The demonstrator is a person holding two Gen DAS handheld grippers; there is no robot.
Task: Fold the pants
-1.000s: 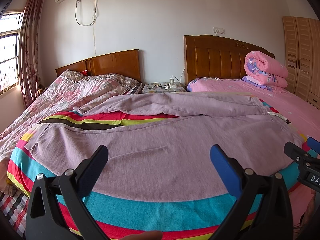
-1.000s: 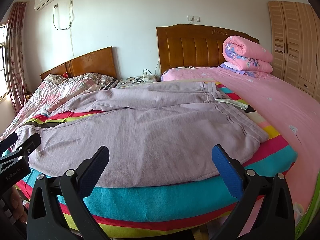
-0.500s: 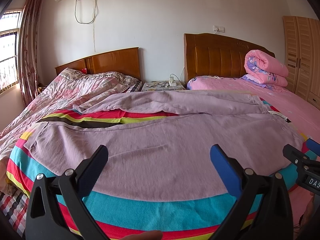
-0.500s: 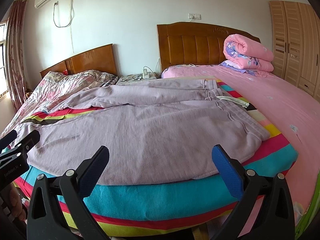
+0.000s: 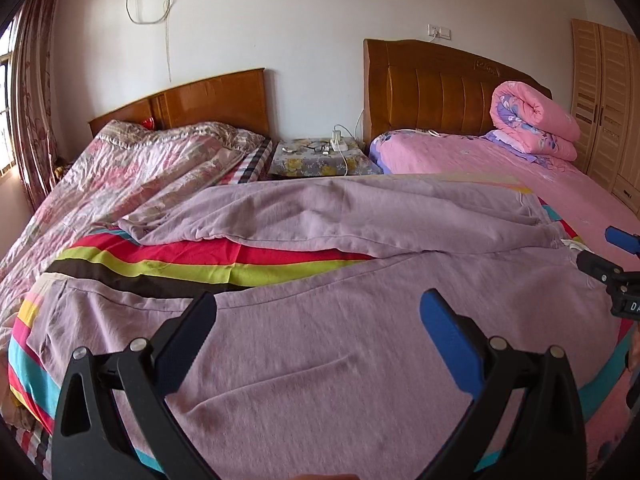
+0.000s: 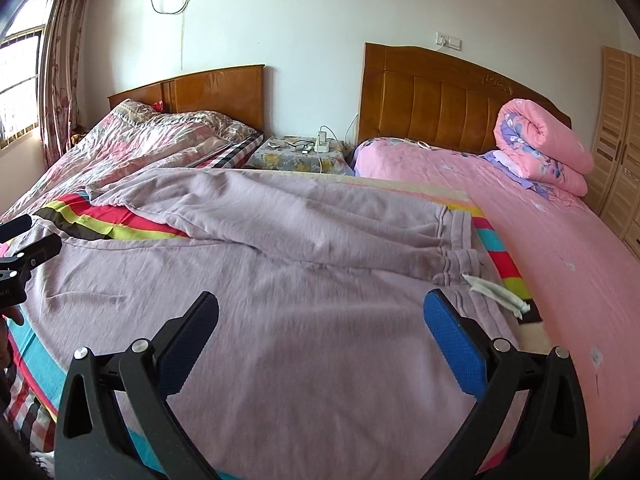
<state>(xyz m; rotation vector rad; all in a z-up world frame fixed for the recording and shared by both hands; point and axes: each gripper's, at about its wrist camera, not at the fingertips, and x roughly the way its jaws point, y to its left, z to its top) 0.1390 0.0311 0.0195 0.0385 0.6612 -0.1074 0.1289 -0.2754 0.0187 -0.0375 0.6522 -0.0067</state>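
Lilac pants (image 5: pixel 360 340) lie spread on a striped blanket (image 5: pixel 224 264), legs apart in a V, waistband at the right (image 6: pixel 460 256) with a white drawstring (image 6: pixel 500 296). My left gripper (image 5: pixel 318 332) is open and empty, held over the near leg. My right gripper (image 6: pixel 320 332) is open and empty, over the near leg close to the waistband. Each gripper shows at the other view's edge: the right one (image 5: pixel 612 276), the left one (image 6: pixel 24 248).
Two beds with wooden headboards stand side by side. A nightstand (image 5: pixel 320 156) with a charger sits between them. A rolled pink quilt (image 5: pixel 536 120) lies on the pink bed (image 6: pixel 560 240). A wardrobe (image 5: pixel 608 92) is at the right, a curtained window (image 6: pixel 36 64) at the left.
Both grippers have moved forward and up over the near pant leg; the pants have not moved. Both stay open.
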